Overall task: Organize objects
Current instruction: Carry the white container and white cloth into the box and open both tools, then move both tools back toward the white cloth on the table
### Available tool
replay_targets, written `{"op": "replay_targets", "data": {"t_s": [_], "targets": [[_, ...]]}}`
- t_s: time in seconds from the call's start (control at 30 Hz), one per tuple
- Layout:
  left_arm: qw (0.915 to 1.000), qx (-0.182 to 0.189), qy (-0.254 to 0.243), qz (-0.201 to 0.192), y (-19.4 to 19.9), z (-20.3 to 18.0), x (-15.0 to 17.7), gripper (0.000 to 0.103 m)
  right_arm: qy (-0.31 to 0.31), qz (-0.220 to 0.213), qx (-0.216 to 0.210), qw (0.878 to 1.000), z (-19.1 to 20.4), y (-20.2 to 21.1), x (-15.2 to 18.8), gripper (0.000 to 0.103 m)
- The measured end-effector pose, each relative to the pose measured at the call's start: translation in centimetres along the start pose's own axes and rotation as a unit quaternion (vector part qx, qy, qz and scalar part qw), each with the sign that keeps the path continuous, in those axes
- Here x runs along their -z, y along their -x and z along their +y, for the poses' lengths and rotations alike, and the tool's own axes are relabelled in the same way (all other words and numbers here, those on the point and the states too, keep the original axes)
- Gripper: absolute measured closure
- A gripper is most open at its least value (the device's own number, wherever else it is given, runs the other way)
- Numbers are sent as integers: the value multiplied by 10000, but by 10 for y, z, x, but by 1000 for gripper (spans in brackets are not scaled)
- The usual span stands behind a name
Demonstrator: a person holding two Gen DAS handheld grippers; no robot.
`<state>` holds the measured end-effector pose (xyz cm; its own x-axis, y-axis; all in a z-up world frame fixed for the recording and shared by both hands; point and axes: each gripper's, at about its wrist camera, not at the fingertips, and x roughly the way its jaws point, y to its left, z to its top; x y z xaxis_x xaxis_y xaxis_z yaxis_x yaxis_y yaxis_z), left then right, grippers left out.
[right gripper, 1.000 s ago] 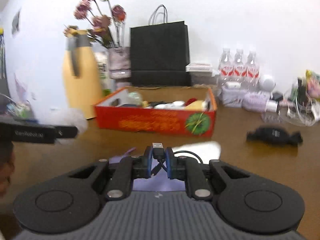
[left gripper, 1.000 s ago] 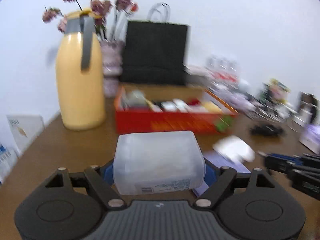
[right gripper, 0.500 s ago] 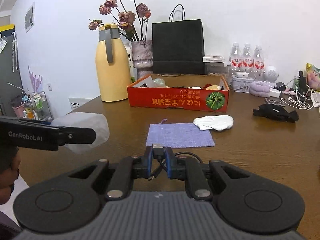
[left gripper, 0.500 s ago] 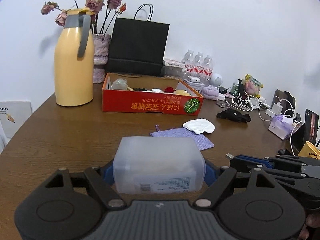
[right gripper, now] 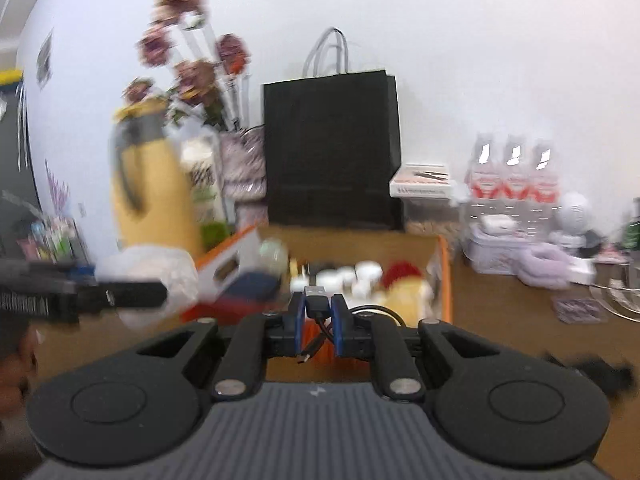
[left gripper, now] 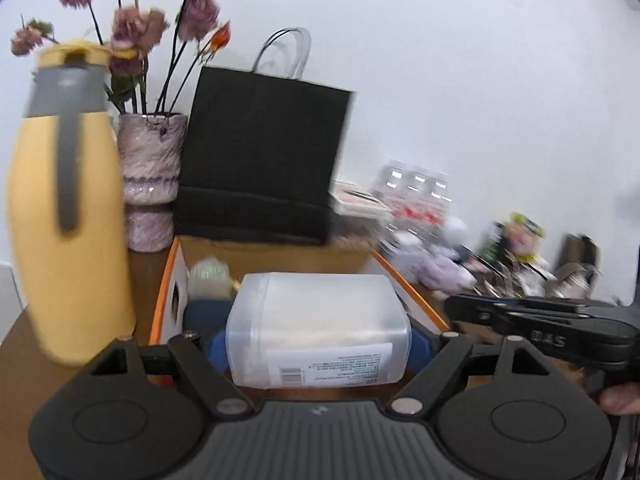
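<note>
My left gripper (left gripper: 318,340) is shut on a translucent white plastic box (left gripper: 318,332) with a barcode label, held just over the near part of the red cardboard box (left gripper: 168,312). My right gripper (right gripper: 317,316) is shut on a black USB cable (right gripper: 316,300), held at the near edge of the same red box (right gripper: 444,280), which holds several small white, red and yellow items. The left gripper and its plastic box (right gripper: 148,280) show at the left of the right wrist view. The right gripper (left gripper: 540,328) shows at the right of the left wrist view.
A yellow thermos jug (left gripper: 68,216) stands left of the red box, with a flower vase (left gripper: 150,184) and a black paper bag (left gripper: 264,156) behind. Water bottles (right gripper: 512,176), a lavender pouch (right gripper: 548,264) and cables crowd the right of the brown table (right gripper: 500,312).
Both grippers have moved forward to the red box, each still holding its object. The purple cloth and white cloth have dropped out of view below.
</note>
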<state>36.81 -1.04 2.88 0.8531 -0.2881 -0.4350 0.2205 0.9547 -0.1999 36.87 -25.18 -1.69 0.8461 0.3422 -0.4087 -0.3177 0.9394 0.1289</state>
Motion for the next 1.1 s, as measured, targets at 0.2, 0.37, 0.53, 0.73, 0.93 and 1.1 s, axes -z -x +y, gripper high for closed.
{"op": "replay_targets", "data": {"t_s": [0.2,0.37,0.53,0.73,0.93,1.1], "targets": [[9957,-614,-530,446,-121,-4,-2,22,-693,832,148,9940,-45,-163,-43,88],[9918,-777,-273,975,-162,-1,28,19,-1446,1525,-151,9775,-64,-232,-20,81],[9934,-433,-489,944,-147,1,14,5,-1529,1230,-192,9804,-65,-216,-23,29],[9952,-617,-399,641,-109,10,-5,5,-1552,883,-89,9839,-77,-172,-46,26],[9963,-744,-353,243,-15,15,2,5,-785,672,218,9944,-54,-90,-31,17],[9996,-159,-188,159,82,-2,51,3,-510,504,221,9972,-20,6,29,9]]}}
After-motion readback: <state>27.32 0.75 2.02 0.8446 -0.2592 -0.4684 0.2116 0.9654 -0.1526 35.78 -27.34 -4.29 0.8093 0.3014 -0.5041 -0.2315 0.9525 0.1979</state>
